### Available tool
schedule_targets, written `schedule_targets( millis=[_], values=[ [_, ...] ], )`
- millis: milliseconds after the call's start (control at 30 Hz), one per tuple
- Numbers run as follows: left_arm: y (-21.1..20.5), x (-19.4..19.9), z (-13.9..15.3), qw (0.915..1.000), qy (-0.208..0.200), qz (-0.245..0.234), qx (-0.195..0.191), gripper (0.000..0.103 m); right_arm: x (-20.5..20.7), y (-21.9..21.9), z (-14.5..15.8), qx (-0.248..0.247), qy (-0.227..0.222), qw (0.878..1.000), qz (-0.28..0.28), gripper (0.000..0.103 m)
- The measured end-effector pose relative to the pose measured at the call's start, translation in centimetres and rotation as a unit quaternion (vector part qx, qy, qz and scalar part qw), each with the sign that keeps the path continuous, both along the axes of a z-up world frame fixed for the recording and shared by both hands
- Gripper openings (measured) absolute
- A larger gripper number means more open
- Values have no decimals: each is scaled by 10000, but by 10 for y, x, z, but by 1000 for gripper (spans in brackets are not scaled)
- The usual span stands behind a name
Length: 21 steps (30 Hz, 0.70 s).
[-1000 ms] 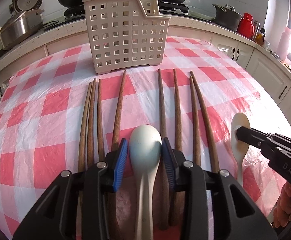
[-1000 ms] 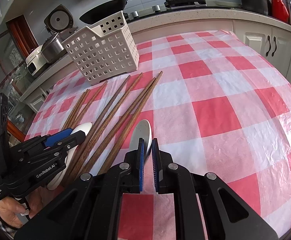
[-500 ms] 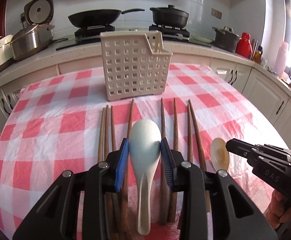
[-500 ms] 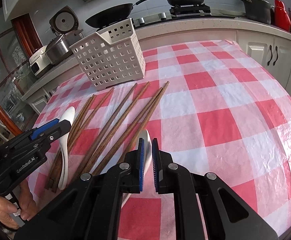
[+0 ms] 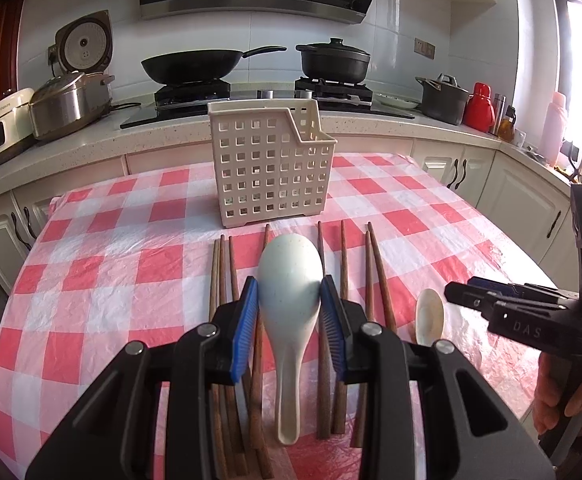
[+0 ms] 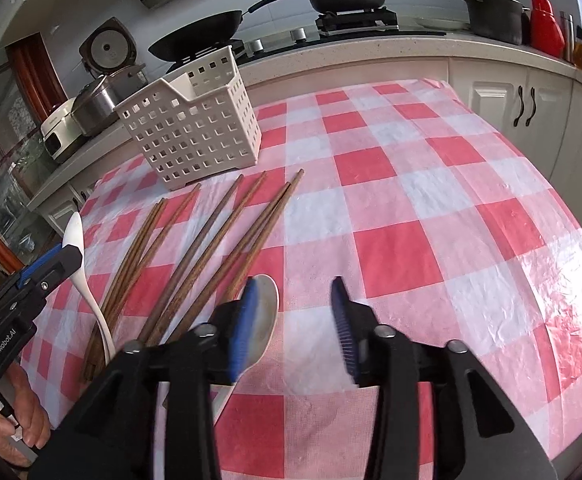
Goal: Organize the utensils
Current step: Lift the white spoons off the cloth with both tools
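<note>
My left hand-held gripper (image 5: 291, 308) has lifted its clamped white soup spoon (image 5: 289, 300) toward the perforated utensil basket (image 5: 271, 168), while my right hand-held gripper (image 6: 297, 320) has just opened beside the second spoon (image 6: 265, 320), ready to grasp.

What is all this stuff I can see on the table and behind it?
Utensil basket: one, cream, upright at the table's far side.
Chopsticks: about eight, brown wood, lying on the cloth.
Large spoon: one, pale, held off the table.
Small spoon: one, cream, lying on the cloth.
Tablecloth: one, red and white check.
Wok: one, black, on the stove.
Lidded pots: two, black, one on the stove, one on the counter.
Rice cookers: on the counter.
Left gripper: black with blue pads, clamping the large spoon.
Right gripper: jaws just opened, beside the small spoon.
</note>
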State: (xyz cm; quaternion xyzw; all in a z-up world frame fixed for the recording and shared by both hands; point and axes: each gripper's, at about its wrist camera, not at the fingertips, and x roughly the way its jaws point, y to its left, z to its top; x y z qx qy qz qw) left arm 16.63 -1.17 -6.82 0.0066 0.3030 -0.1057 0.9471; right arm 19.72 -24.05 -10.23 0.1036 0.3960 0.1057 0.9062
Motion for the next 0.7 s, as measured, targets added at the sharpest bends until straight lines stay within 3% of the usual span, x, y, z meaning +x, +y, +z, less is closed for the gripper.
schedule_targets(
  millis=[267,367,400,433,700],
  values=[
    [-1,1,-1,10000,-27,-32,42,31,14,14,-19,-100,345,9991,232,58],
    [-2,1,-1,10000,-41,-53,48,31,14,24,-24,-363,322,9980,409,38],
    [-3,1,-1,10000,-45,-57,48,31,15,25,-25,-312,351,9975,524,13],
    [-2,2,0,10000,-45,-62,42,31,13,24,-22,-233,271,9980,513,9],
    [3,-3,11,9998,-199,-23,-27,31,0,22,12,-249,-428,9979,412,8]
  ],
)
